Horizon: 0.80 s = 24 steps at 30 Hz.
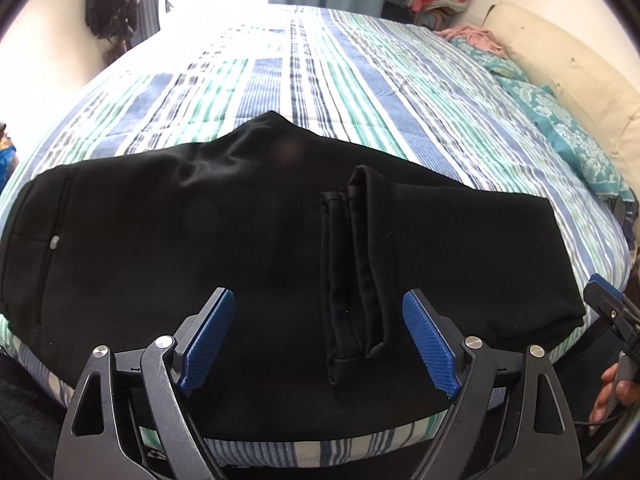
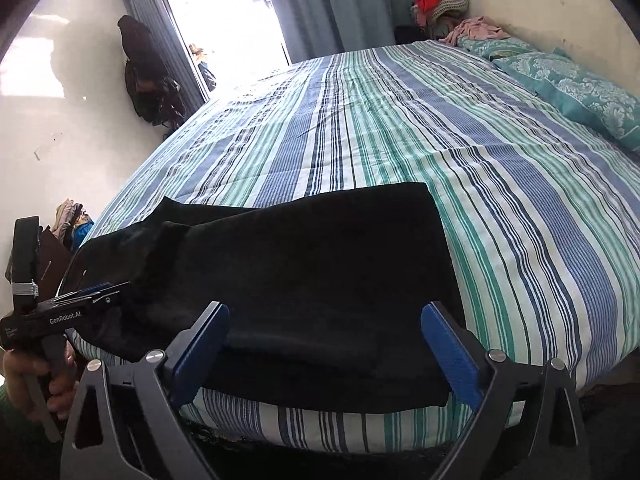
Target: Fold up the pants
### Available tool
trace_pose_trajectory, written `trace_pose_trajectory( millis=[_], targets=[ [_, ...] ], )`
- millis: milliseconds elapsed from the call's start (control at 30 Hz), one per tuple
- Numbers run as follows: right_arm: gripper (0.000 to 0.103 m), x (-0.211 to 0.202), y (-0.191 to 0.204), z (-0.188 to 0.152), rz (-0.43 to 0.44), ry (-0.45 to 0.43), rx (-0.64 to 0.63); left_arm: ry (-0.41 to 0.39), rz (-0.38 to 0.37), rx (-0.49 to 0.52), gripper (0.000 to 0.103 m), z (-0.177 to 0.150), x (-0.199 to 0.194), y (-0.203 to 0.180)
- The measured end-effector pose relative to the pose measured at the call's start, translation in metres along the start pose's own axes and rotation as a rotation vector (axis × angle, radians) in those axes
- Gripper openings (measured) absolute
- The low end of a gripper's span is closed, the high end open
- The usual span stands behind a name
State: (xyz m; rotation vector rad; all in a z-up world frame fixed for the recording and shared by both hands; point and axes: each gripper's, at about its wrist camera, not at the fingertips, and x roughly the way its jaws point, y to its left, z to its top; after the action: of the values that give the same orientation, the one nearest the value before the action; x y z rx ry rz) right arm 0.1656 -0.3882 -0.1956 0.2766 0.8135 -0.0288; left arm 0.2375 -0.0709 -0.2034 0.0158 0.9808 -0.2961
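Black pants (image 1: pixel 248 240) folded over, lying flat across near edge of bed (image 1: pixel 360 80), on striped cover; two leg hems (image 1: pixel 352 280) side by side on top, running toward the near edge, small pale button (image 1: pixel 54 242) toward the waist end at left

Left gripper (image 1: pixel 318 340) spread wide, holding nothing, blue pads (image 1: pixel 430 344) poised above near part of pants, either side of the hems; touching cloth or just above, cannot tell

Right gripper (image 2: pixel 324 356) likewise wide apart and holding nothing, over right end of the folded pants (image 2: pixel 304 256), pads (image 2: pixel 450 354) flanking the fold's near edge; contact not clear

Seen from the right wrist view, left gripper (image 2: pixel 102 294) at far left, held in a hand (image 2: pixel 40 376), fingers edge-on so spacing not readable there; from the left wrist view, right gripper (image 1: pixel 608 304) at right edge, just beside the pants' right corner, hand (image 1: pixel 612 396) below it

Teal patterned pillows (image 2: pixel 572 84) along right side of bed, pink cloth (image 2: pixel 476 28) and heap of clothes (image 2: pixel 440 4) at far corner, curtains (image 2: pixel 352 0) beside bright window, dark bags (image 2: pixel 148 76) hanging on left wall
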Motion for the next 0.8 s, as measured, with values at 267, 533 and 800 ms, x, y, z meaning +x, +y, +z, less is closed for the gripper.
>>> trace_pose_trajectory(
  millis=[267, 533, 800],
  targets=[
    [0.096, 0.006, 0.019, -0.002, -0.025, 0.003, -0.089, -0.011, 0.073, 0.031, 0.089, -0.001, -0.001, 0.003],
    [0.096, 0.017, 0.031, -0.007, -0.062, 0.041, -0.149, -0.022, 0.165, 0.055, 0.091, -0.003, -0.002, 0.006],
    [0.099, 0.037, 0.028, -0.012, -0.108, 0.12, -0.132, 0.079, 0.159, -0.102, 0.095, -0.006, 0.019, 0.047]
  ],
)
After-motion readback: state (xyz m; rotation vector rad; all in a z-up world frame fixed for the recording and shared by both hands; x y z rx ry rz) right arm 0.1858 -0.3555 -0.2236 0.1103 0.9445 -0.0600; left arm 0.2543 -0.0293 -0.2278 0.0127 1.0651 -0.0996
